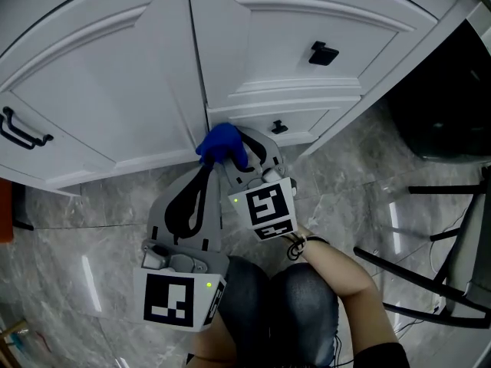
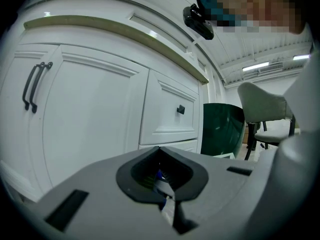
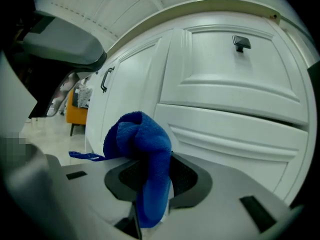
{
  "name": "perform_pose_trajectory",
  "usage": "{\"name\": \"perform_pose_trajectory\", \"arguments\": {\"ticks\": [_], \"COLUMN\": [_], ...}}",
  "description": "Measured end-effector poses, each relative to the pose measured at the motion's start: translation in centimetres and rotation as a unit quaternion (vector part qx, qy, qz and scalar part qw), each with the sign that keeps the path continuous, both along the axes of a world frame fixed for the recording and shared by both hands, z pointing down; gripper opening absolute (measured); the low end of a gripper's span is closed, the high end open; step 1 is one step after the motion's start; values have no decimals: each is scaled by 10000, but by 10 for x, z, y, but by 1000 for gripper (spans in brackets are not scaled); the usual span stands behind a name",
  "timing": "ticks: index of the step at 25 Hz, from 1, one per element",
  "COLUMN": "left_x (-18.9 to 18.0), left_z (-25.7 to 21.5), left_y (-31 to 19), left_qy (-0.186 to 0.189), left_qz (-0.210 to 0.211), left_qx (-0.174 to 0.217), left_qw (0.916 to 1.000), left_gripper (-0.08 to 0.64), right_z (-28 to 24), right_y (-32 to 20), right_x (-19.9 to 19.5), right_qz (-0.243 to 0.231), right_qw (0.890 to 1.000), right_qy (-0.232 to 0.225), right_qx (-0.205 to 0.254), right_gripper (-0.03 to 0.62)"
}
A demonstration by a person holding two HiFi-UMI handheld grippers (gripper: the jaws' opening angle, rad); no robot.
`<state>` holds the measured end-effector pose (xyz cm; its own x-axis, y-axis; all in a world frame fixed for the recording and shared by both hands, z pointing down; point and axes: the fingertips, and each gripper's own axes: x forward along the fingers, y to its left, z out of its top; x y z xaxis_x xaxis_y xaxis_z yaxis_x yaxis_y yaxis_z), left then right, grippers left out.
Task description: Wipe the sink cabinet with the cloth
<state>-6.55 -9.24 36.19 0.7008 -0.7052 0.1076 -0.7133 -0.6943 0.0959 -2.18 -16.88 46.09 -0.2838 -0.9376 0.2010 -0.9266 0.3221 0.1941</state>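
Observation:
The white sink cabinet (image 1: 115, 106) fills the top of the head view, and its drawers (image 3: 225, 84) sit close ahead in the right gripper view. My right gripper (image 1: 232, 153) is shut on a bunched blue cloth (image 1: 222, 146), held close to the foot of the cabinet beside the lowest drawer; I cannot tell whether it touches. The cloth (image 3: 142, 154) rises as a wad from between the pads. My left gripper (image 1: 205, 172) lies just left of the cloth with its jaws closed together (image 2: 160, 151) and nothing held, pointing at a cabinet door (image 2: 85, 119).
Black pull handles (image 1: 23, 129) are on the left door, and square knobs (image 1: 323, 53) on the drawers. A dark green bin (image 1: 445, 106) stands right of the cabinet. A black chair frame (image 1: 437, 267) is at the right. The person's knees (image 1: 299, 297) are over the grey marble floor.

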Motion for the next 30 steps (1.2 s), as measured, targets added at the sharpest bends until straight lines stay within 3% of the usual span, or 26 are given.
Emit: {"name": "perform_pose_trajectory", "arguments": {"ticks": [5, 14, 30], "left_x": [4, 8, 18], "left_z": [1, 0, 5], "left_y": [2, 3, 2], "left_qy": [60, 96, -4], "left_qz": [74, 138, 166], "left_qx": [-30, -37, -55], "left_qw": [9999, 9999, 9998], "left_gripper": [3, 3, 3], "right_z": [0, -1, -20], "right_y": [0, 1, 19], "right_x": [6, 51, 87], "right_qz": [-8, 662, 979], "right_qw": [10000, 9977, 9944], "right_qy": [87, -73, -369], "right_qx": [-46, -111, 124], "right_gripper": [117, 115, 115]}}
